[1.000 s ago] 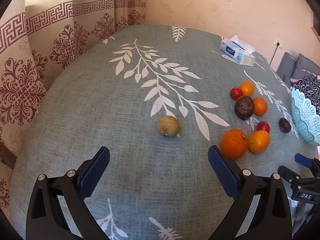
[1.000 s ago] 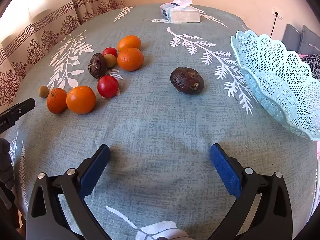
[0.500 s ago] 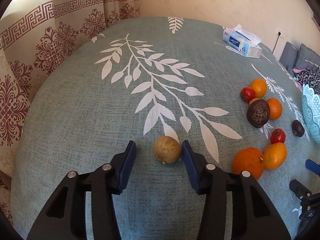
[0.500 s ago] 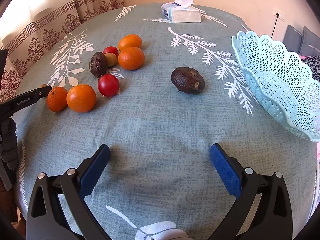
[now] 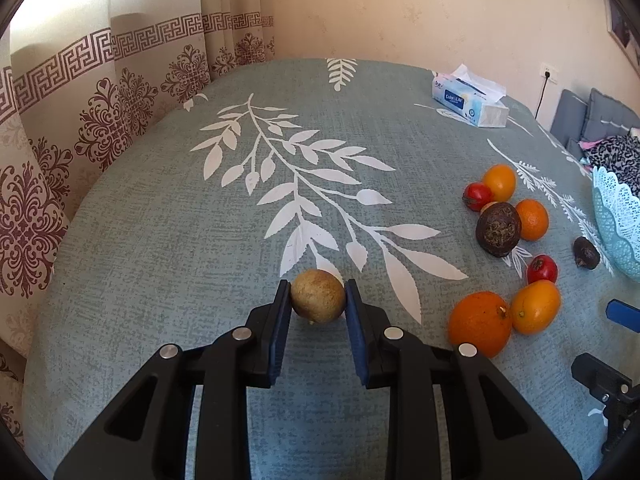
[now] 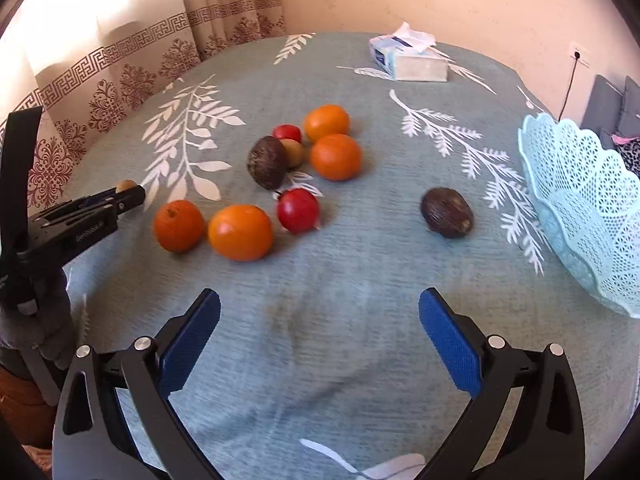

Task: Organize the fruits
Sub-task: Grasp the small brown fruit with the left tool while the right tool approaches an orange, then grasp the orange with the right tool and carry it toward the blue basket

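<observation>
A small round tan fruit point(image 5: 318, 296) sits on the teal leaf-print tablecloth point(image 5: 200, 240). My left gripper point(image 5: 316, 293) is closing on it, both blue pads pressing its sides; the right wrist view shows the same gripper point(image 6: 130, 196) at far left with the fruit point(image 6: 126, 185) at its tip. My right gripper point(image 6: 320, 312) stands open over bare cloth, holding nothing. Ahead of it lie several oranges point(image 6: 240, 232), two red fruits point(image 6: 298, 210) and two dark wrinkled fruits point(image 6: 447, 212). A pale blue lattice basket point(image 6: 580, 208) stands at the right.
A tissue box point(image 6: 412, 60) lies at the table's far side. Patterned curtains point(image 5: 100, 112) hang along the left edge, and a grey sofa point(image 5: 592, 116) stands beyond the right edge. A gloved hand point(image 6: 36, 320) holds the left gripper.
The left gripper's jaws went from wide open to shut on the tan fruit. The right gripper shifted so the fruit cluster sits more central in its view; its jaws stayed open.
</observation>
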Tool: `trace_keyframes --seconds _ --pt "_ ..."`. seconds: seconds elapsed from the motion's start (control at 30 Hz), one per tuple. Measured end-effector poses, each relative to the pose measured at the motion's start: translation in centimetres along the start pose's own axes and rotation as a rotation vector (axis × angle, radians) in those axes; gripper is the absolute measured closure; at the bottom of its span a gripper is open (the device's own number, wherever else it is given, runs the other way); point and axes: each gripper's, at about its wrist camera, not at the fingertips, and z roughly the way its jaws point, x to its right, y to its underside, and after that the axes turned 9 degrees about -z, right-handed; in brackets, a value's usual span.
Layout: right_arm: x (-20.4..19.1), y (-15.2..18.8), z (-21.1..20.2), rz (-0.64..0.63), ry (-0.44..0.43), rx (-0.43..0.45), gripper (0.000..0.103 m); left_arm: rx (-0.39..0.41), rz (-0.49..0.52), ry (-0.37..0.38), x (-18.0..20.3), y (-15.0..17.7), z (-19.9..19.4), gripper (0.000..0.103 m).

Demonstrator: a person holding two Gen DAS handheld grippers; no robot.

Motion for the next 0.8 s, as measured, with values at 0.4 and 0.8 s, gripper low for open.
trace_keyframes --seconds 0.4,0.8 --pt "-2.1 -3.4 3.5 0.001 -0.111 -0.026 0.041 -0.008 -0.02 -0.015 -0.3 0.1 0.2 0.076" --pt "-2.3 -3.1 3.4 0.006 -0.155 -0.012 0.06 -0.013 -0.02 -0.016 -0.3 0.0 0.4 0.076"
